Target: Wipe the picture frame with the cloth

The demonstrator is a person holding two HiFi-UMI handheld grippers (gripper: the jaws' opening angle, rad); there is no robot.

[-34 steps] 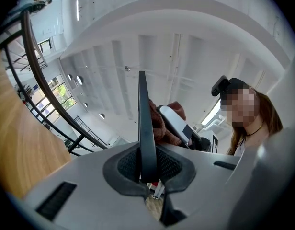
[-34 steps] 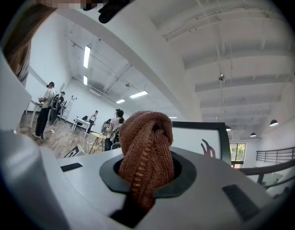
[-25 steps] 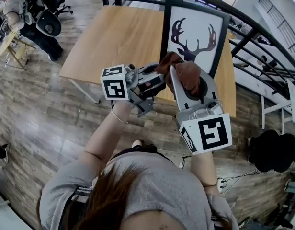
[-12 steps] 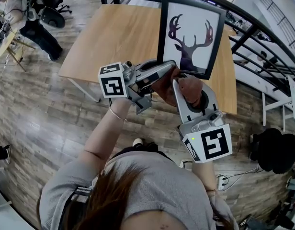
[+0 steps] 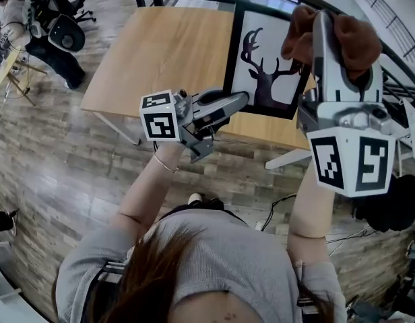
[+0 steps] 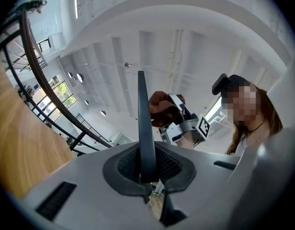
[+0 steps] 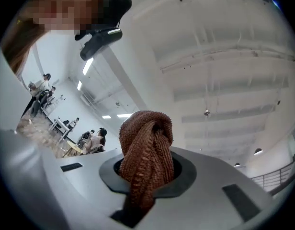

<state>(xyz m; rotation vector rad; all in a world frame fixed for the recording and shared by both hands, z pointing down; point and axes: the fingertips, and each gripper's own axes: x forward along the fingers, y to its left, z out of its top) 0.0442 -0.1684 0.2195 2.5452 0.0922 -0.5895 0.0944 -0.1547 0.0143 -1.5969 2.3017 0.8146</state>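
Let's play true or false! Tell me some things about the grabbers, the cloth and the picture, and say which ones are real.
1. The right gripper holds a brown cloth. True.
2. The picture shows a cat. False: the picture frame shows a dark deer's head with antlers.
3. The left gripper holds nothing. False: its jaws are shut on the edge of the picture frame.
4. The table has a wooden top. True.
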